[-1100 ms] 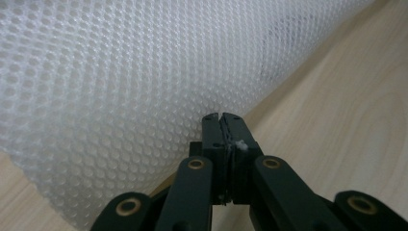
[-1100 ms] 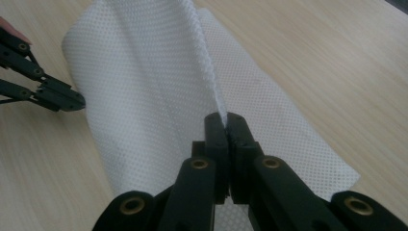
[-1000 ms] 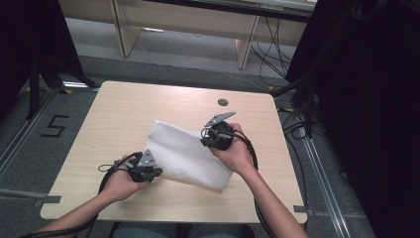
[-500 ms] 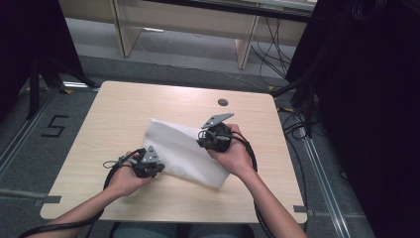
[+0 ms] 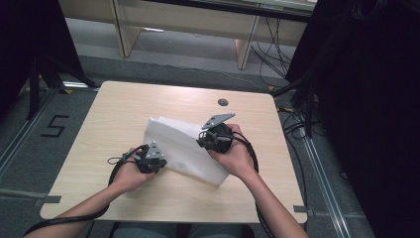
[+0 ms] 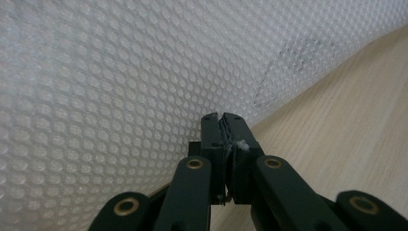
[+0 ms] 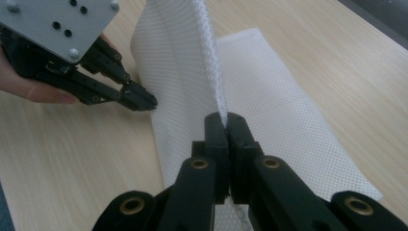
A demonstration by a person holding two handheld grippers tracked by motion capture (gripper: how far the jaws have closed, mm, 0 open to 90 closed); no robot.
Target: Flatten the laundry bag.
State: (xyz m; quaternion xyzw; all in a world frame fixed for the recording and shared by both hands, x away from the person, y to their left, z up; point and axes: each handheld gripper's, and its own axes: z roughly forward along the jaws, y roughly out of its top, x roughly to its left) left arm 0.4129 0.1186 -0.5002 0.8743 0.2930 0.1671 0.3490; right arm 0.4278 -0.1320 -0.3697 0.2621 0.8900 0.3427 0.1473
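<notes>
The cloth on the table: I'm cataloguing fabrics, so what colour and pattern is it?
White cloth with a fine dotted mesh weave, clearest in the left gripper view.

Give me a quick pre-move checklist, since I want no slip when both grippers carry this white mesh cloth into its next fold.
1. Right gripper shut on the white mesh cloth: ok.
2. Left gripper shut on the cloth's edge: ok; whether any cloth lies between its jaws: cannot tell.
3. Cloth lifted at the right grip, the rest lying on the table: ok.
4. Cloth slack between the two grips, not strained: ok.
5. Small dark disc apart from the cloth: ok.
</notes>
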